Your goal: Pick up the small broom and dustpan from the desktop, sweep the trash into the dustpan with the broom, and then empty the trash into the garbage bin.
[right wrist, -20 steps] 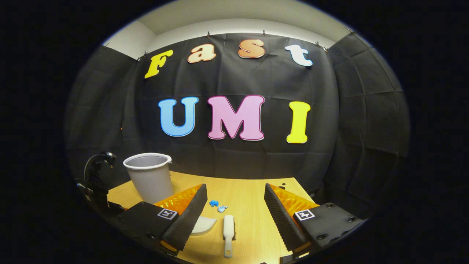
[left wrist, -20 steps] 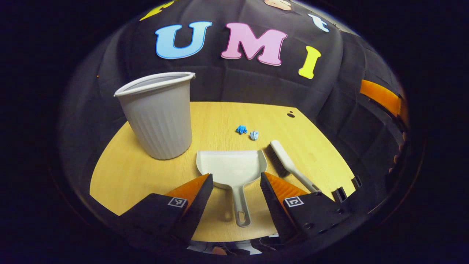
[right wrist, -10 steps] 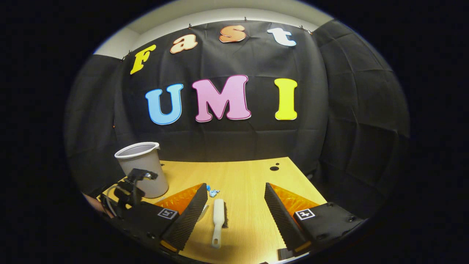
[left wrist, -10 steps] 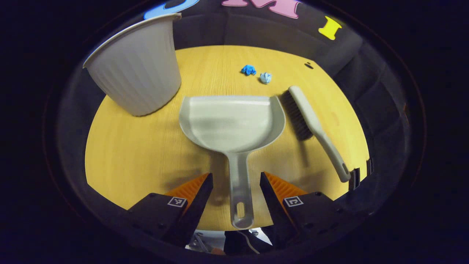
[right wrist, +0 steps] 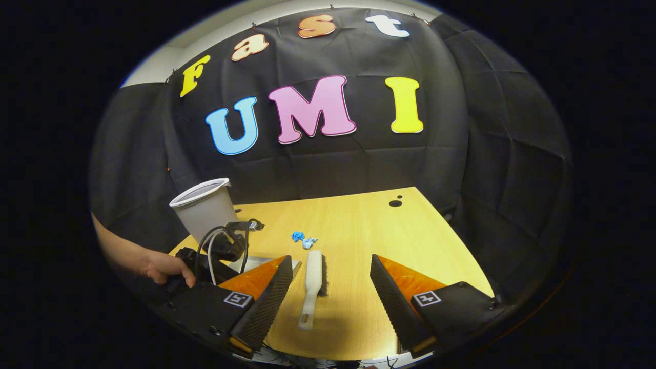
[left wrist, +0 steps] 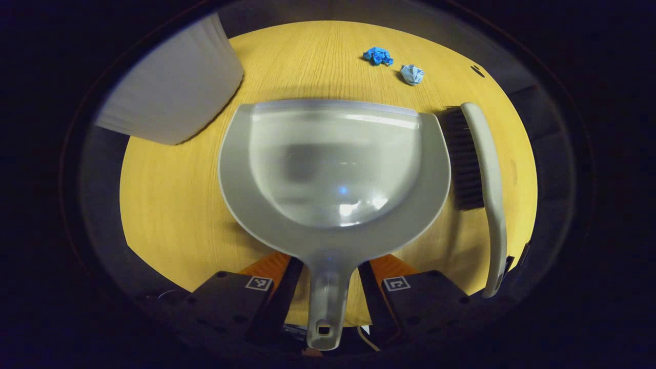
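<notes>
**Left gripper at the dustpan handle, right gripper above the broom**

In the left gripper view, the left gripper point(left wrist: 326, 279) has a finger on each side of the grey dustpan's point(left wrist: 335, 169) handle; whether they press on it cannot be told. The pan lies flat on the wooden desktop point(left wrist: 174, 205). Just to its right lies the small broom point(left wrist: 484, 174), bristles toward the pan. Beyond the pan's front edge sit two blue paper scraps point(left wrist: 392, 64), and at far left stands the grey garbage bin point(left wrist: 171, 97).

In the right gripper view, the right gripper point(right wrist: 330, 287) hangs with fingers wide apart, the broom's handle on the desktop between them. A hand point(right wrist: 161, 267) holds the left gripper.
</notes>
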